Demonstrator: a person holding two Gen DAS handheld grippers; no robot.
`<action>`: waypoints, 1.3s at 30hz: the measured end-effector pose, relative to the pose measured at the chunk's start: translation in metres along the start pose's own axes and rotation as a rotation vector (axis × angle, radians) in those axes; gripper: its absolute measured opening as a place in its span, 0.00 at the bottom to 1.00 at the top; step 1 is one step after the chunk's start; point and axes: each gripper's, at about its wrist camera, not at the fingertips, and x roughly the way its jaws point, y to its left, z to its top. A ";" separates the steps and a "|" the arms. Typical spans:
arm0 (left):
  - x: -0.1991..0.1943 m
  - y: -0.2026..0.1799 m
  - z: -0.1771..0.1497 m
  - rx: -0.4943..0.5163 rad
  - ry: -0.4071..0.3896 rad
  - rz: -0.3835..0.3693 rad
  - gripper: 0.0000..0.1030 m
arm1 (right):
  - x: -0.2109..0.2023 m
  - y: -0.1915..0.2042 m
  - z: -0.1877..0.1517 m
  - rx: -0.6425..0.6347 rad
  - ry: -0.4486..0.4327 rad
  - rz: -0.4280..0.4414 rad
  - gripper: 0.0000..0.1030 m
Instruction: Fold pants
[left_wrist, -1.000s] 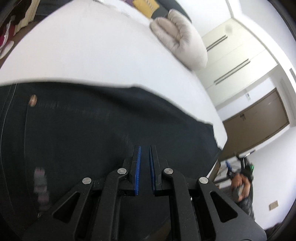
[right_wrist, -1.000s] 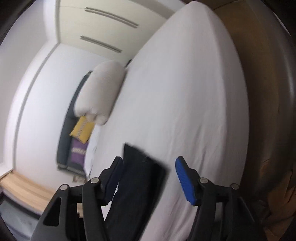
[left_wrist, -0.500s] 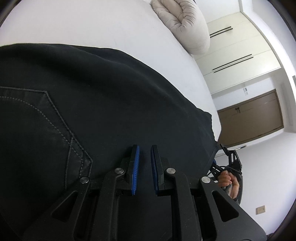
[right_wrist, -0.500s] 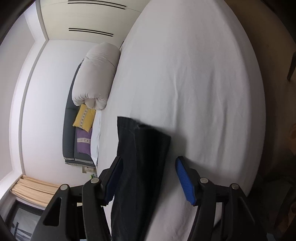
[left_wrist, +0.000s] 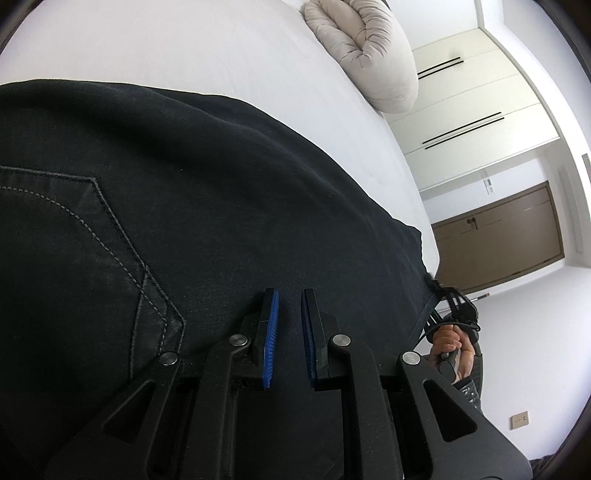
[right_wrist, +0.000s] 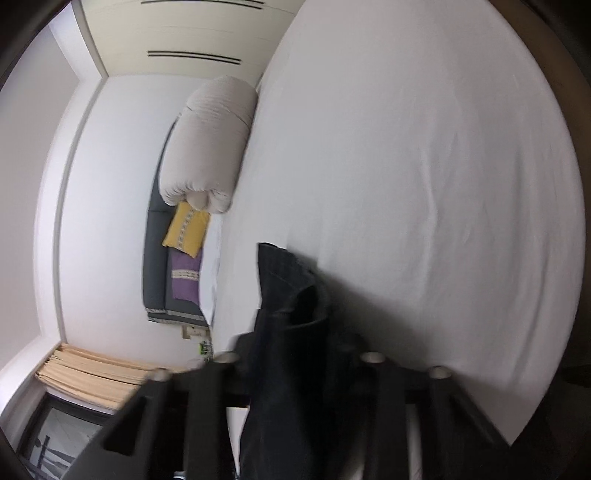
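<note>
The black pants (left_wrist: 192, 221) lie spread across the white bed (left_wrist: 184, 48), filling the left and centre of the left wrist view; a stitched back pocket (left_wrist: 74, 243) shows at the left of the frame. The left gripper (left_wrist: 289, 295) sits at the bottom centre, low over the dark cloth, its blue-padded fingers (left_wrist: 272, 325) drawn nearly together with only a narrow slot between them. Whether cloth is pinched in that slot cannot be told. At the lower right of this view a hand (left_wrist: 450, 343) grips the handle of the other tool beyond the pants' far edge.

In the right wrist view, blurred, one pant leg end (right_wrist: 291, 295) rises from the bottom centre over the bed (right_wrist: 424, 166). The right gripper (right_wrist: 299, 354) is closing with this cloth between its fingers; the pads are hidden by the fabric. A rolled beige duvet (right_wrist: 214, 140) lies at the upper left, with a yellow cushion (right_wrist: 186, 229) and a purple cushion (right_wrist: 184, 277) below it.
</note>
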 end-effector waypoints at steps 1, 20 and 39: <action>0.000 0.000 0.000 0.002 0.000 0.001 0.12 | 0.001 -0.003 0.000 0.008 -0.001 0.001 0.10; 0.000 -0.004 -0.002 0.019 -0.012 0.025 0.10 | 0.024 0.137 -0.115 -0.761 0.080 -0.232 0.08; 0.022 -0.047 0.031 -0.054 0.031 -0.125 0.73 | 0.083 0.163 -0.308 -1.450 0.175 -0.413 0.08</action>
